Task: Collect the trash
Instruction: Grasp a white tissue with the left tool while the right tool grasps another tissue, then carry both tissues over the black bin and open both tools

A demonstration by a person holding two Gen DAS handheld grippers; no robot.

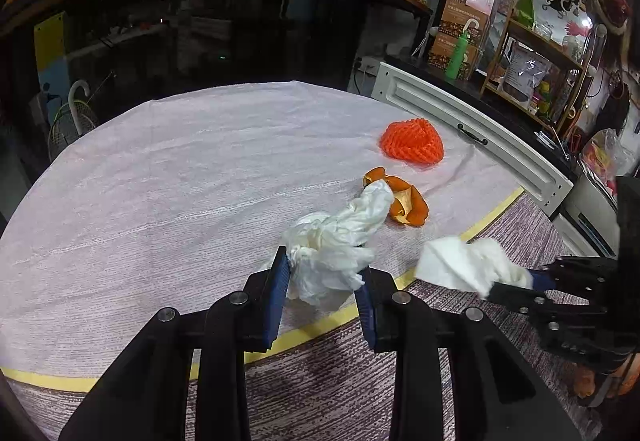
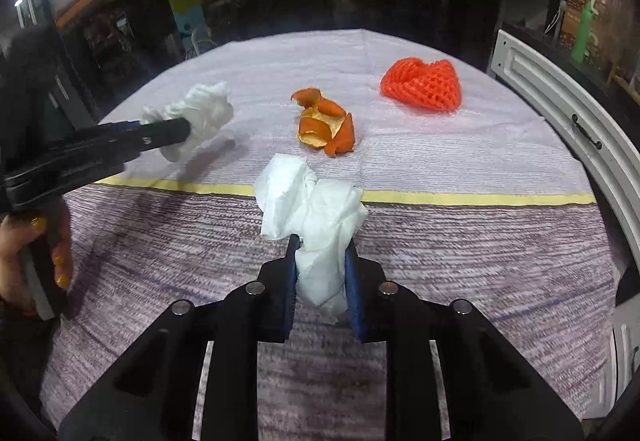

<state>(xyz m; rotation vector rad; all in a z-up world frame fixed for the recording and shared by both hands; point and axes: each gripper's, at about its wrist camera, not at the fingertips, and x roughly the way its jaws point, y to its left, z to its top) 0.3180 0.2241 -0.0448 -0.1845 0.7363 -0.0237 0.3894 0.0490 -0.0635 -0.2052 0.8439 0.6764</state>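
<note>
My left gripper (image 1: 325, 265) is shut on a crumpled white tissue (image 1: 340, 237), which is lifted a little above the cloth. The right wrist view shows that same left gripper (image 2: 182, 131) from the side with its tissue (image 2: 206, 111). My right gripper (image 2: 322, 246) is shut on a second crumpled white tissue (image 2: 310, 201) over the yellow stripe; this right gripper (image 1: 516, 283) and its tissue (image 1: 460, 261) also appear in the left wrist view. Orange peel (image 1: 406, 203) (image 2: 326, 125) lies on the cloth beyond both tissues. Farther back sits a red-orange foam fruit net (image 1: 412, 141) (image 2: 420, 83).
A pale striped cloth (image 1: 160, 181) covers the table, with a yellow band (image 2: 480, 198) across it. A white cabinet front with a black handle (image 1: 480, 137) (image 2: 560, 101) borders the table's right side. A person's hand (image 2: 24, 253) grips the left tool. Dark shelving stands behind.
</note>
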